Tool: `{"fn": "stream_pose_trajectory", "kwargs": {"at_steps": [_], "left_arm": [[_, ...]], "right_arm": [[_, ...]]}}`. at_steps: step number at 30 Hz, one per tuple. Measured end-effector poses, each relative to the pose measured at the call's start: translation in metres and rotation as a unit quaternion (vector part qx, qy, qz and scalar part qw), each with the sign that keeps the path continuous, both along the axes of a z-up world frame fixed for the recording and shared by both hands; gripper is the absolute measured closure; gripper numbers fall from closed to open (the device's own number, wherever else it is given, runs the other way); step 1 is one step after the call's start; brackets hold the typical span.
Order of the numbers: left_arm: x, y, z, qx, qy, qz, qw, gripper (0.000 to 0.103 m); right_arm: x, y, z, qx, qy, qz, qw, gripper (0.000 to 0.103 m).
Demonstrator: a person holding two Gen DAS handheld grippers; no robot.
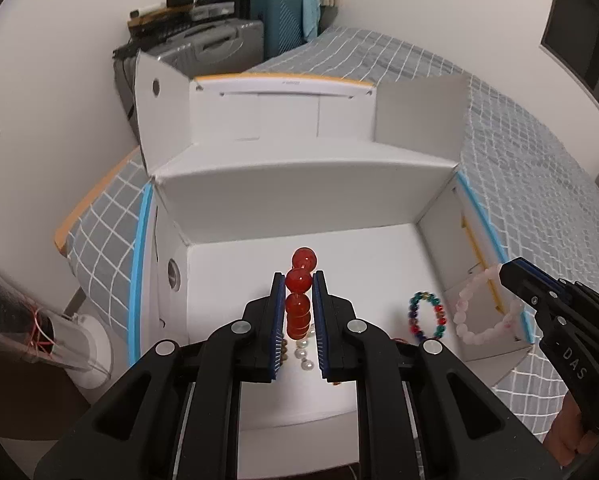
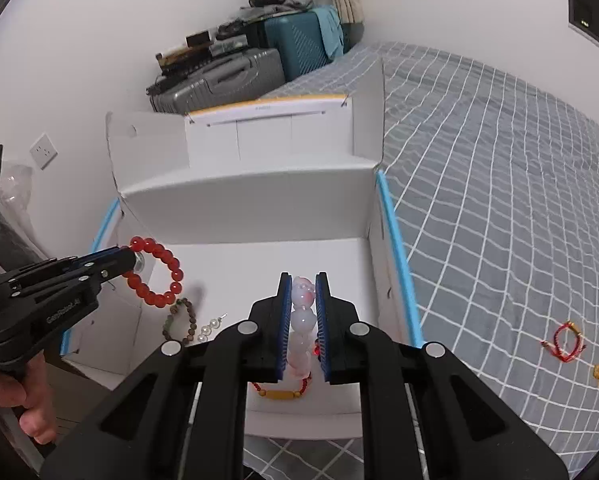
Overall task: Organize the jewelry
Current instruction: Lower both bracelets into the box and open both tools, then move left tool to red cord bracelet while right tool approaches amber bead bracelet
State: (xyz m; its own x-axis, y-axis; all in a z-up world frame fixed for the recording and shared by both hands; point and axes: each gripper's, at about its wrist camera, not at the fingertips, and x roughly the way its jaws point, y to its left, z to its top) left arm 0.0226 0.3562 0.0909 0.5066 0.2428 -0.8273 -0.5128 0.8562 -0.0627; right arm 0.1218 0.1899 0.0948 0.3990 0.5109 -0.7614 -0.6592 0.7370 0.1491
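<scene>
Left wrist view: my left tool (image 1: pixel 299 280) tilts down over the white box (image 1: pixel 299 200) on the bed (image 1: pixel 519 140), clamped on the red bead bracelet (image 1: pixel 298 296); only here a multicoloured bracelet (image 1: pixel 427 315) shows on the box floor. Right wrist view: my right tool (image 2: pixel 303 282), likewise tilted down, grips the pale pink bracelet (image 2: pixel 301 320); a red cord bracelet (image 2: pixel 567 340) on the bed and a hand (image 2: pixel 23 400) on the left handle show only here.

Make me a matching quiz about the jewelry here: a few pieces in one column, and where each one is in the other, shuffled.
1. red bead bracelet
2. pale pink bead bracelet
3. rainbow bead bracelet
4. red cord bracelet

a. lying on the grey bedspread
b. clamped in the right gripper
c. lying inside the white box
d. clamped in the left gripper

Pairs: 1-d, 2-b, 3-c, 4-a
</scene>
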Motion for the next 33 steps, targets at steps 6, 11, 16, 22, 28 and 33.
{"fn": "stream_pose_trajectory", "kwargs": {"at_steps": [6, 11, 16, 22, 28, 33], "left_arm": [[0.006, 0.006, -0.018, -0.007, 0.017, 0.004, 0.9998, 0.090], [0.009, 0.006, -0.022, -0.004, 0.023, 0.005, 0.9997, 0.090], [0.013, 0.009, -0.027, 0.003, 0.037, 0.009, 0.9993, 0.088], [0.008, 0.000, -0.009, 0.035, 0.019, 0.018, 0.9990, 0.050], [0.007, -0.029, 0.016, 0.054, -0.024, -0.009, 0.9982, 0.027], [0.021, -0.069, 0.032, 0.073, -0.056, -0.035, 0.9952, 0.009]], "right_arm": [[0.004, 0.004, -0.019, -0.015, 0.014, -0.006, 1.000, 0.092], [0.007, 0.006, -0.023, -0.021, 0.018, -0.007, 1.000, 0.092], [0.006, 0.005, -0.023, -0.028, 0.016, -0.002, 0.999, 0.089], [0.000, -0.009, -0.011, -0.018, -0.002, -0.005, 1.000, 0.045], [0.000, -0.055, 0.012, -0.002, -0.038, -0.032, 0.999, 0.015], [0.005, -0.107, 0.023, -0.001, -0.063, -0.064, 0.996, 0.008]]}}
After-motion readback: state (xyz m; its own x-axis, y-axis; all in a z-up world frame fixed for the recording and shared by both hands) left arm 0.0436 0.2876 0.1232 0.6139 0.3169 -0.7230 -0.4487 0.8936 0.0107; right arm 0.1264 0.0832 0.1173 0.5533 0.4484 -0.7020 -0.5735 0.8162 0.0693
